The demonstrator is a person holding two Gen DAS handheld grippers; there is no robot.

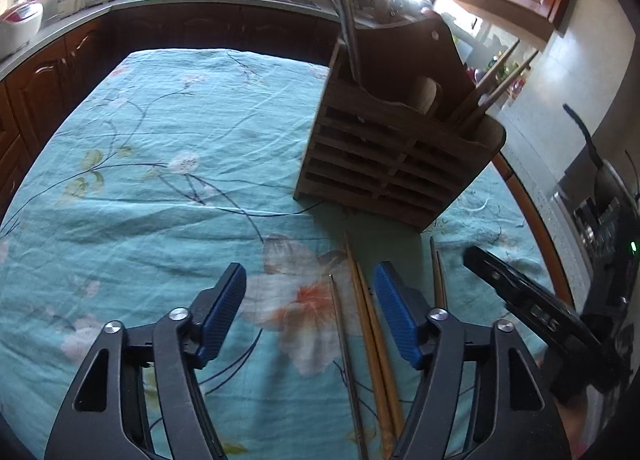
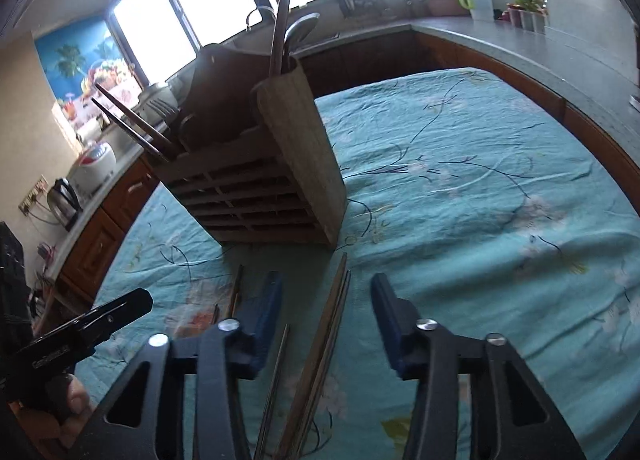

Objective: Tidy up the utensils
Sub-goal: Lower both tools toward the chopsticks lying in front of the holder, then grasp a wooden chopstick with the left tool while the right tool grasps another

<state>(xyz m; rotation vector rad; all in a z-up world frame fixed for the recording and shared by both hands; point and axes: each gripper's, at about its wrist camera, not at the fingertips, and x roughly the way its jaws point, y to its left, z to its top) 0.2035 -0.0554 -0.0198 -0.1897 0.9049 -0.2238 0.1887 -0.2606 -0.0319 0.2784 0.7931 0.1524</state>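
Closest in, found the left gripper (image 1: 310, 276) spread and pinching nothing. Saw a pair of pale chopsticks (image 1: 372, 340) and one thin grey stick (image 1: 344, 348) lying on the flowered cloth (image 1: 160, 179) between its blue pads (image 1: 224, 308), nearer the right-hand pad, none of them touched. Found the right gripper (image 2: 327, 284) likewise spread and empty, straddling a darker pair of chopsticks (image 2: 328, 340). Saw the wooden holder (image 1: 392, 147) standing upright just beyond the stick tips, already carrying long utensils in its compartments.

Judged the step in hand as picking the loose pairs off the surface. To do it well:
- Needed to centre each pair between the pads and come down until the pads nearly met the cloth.
- Needed to close across both sticks together so neither rolled free.
- Needed to leave the grey stick out of the left grip.
- Needed to keep the two grippers from bumping, working so near side by side.
- Needed to turn the sticks upright before heading for a free compartment.
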